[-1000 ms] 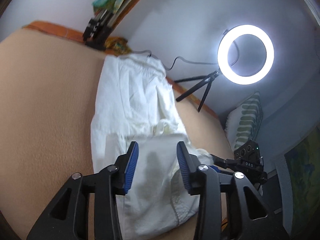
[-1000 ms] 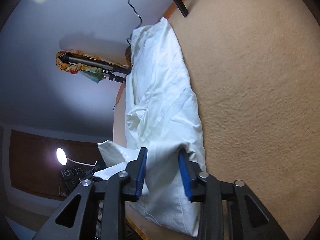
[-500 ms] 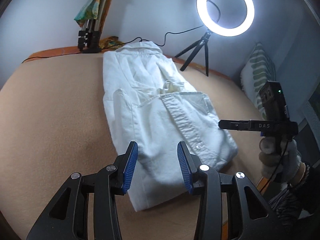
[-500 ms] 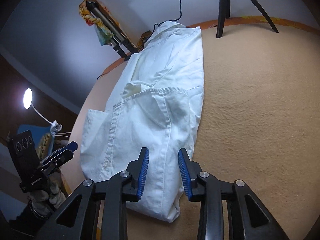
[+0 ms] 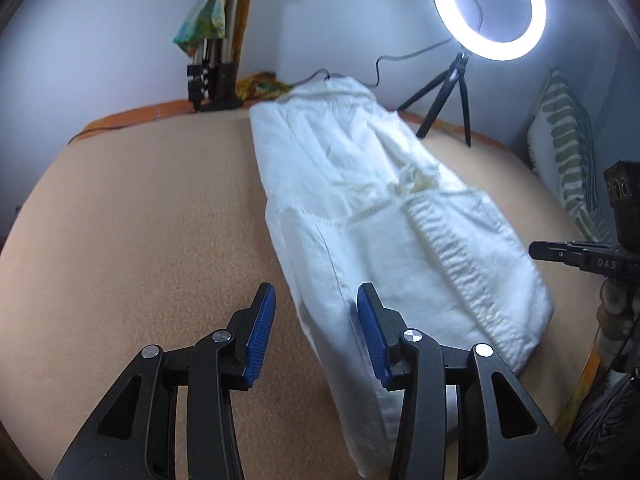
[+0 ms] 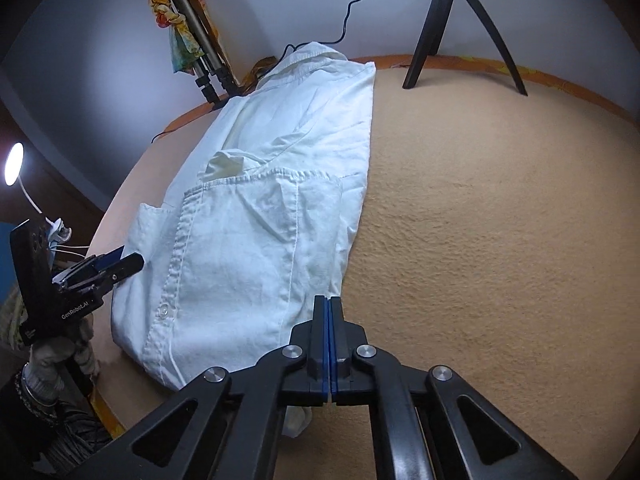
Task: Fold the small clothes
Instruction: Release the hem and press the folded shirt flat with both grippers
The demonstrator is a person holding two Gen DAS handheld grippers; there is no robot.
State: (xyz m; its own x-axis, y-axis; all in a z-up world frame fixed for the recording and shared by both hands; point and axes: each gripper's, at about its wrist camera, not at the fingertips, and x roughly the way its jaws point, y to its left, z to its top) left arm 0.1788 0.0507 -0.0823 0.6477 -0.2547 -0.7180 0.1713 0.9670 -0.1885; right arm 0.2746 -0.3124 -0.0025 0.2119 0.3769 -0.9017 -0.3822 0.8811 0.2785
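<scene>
Lying lengthwise on the tan bed (image 6: 500, 240), the white shirt (image 6: 256, 240) is already narrowed, sides folded in, hem nearest. The right gripper (image 6: 328, 304) has closed fully at the hem's right corner, seemingly pinching cloth; the left gripper (image 5: 316, 312) stands open astride the opposite edge, probably to lift the hem toward the collar.

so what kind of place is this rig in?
Looks like a home room set up for recording, probably a bedroom: a white shirt lies on a tan blanket, a striped pillow leans at the wall, and a ring light on a small tripod stands at the far edge.
</scene>
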